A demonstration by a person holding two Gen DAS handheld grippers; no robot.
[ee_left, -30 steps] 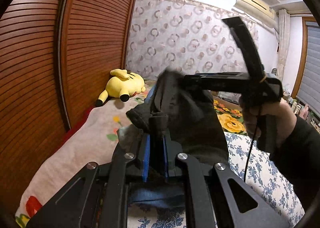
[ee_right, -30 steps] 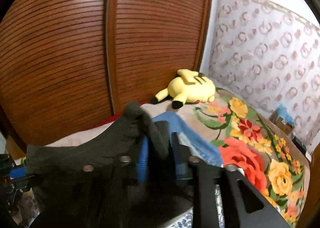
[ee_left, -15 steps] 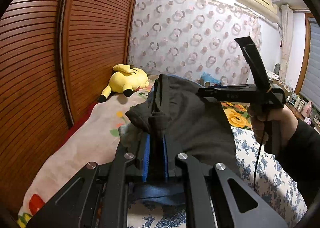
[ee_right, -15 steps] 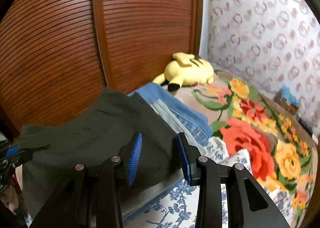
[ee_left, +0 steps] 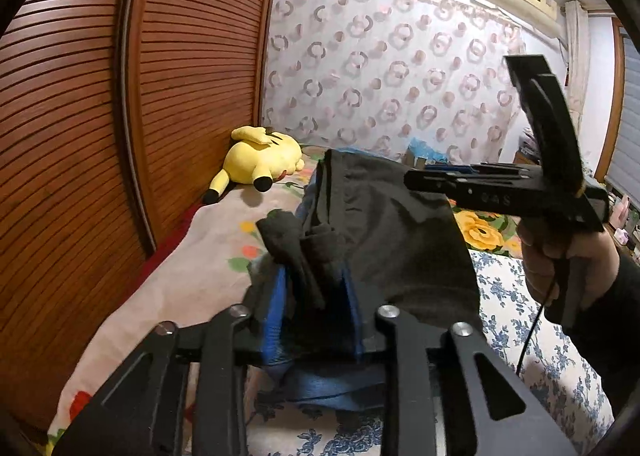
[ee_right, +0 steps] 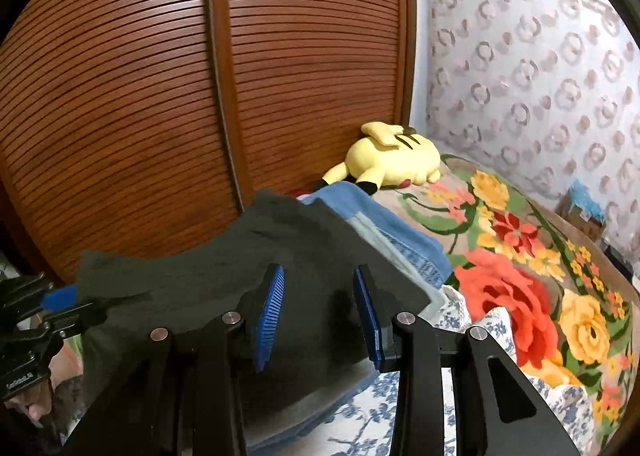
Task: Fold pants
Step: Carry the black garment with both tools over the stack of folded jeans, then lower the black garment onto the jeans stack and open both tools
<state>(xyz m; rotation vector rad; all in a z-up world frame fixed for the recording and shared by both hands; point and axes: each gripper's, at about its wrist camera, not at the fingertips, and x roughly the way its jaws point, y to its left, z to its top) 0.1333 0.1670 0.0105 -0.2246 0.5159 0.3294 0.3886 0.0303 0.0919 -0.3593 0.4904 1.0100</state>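
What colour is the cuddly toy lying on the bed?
The plush toy is yellow with black-tipped feet. It shows best in the right wrist view.

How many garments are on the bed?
2 visible: dark pants on top, with a bunched corner between the opening left claw; blue jeans beneath them. More may be hidden underneath.

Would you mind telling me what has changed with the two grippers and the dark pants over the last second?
The right gripper let go of the dark pants half a second ago and stands open above them. The left gripper is opening now, a bunch of cloth still between its pads. The pants have dropped onto the blue jeans. The yellow plush toy has not moved.
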